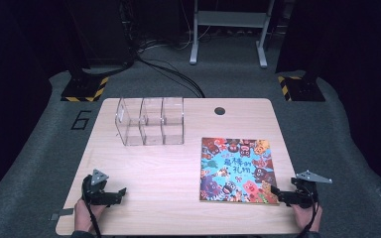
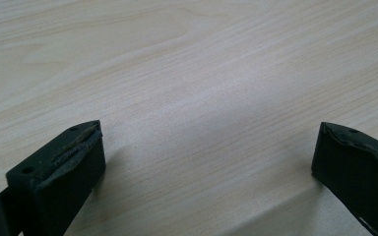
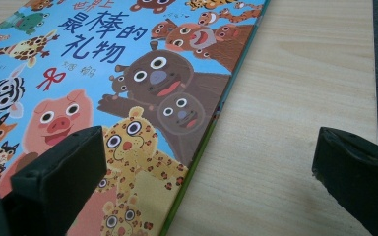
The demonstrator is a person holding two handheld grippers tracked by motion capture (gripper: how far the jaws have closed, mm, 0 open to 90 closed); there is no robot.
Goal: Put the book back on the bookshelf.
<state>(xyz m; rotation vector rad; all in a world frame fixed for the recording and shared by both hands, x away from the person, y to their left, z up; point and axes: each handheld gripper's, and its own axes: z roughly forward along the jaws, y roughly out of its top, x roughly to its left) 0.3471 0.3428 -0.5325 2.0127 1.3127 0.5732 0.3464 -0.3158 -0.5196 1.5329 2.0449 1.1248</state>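
A colourful picture book [image 1: 236,169] with cartoon animals on its cover lies flat on the right half of the wooden table [image 1: 168,163]. My right gripper [image 1: 281,194] rests at the book's near right corner, open, its jaws straddling the book's edge [image 3: 211,123] just above it. The left gripper [image 1: 120,194] sits near the table's front left, open over bare wood [image 2: 202,98], with nothing between its jaws. A hand holds each gripper at the table's near edge.
A clear plastic organiser [image 1: 150,120] with several compartments stands at the back left of the table. A round cable hole [image 1: 220,110] is near the far edge. Beyond the table are stands with yellow-black bases [image 1: 84,89] and cables on the floor.
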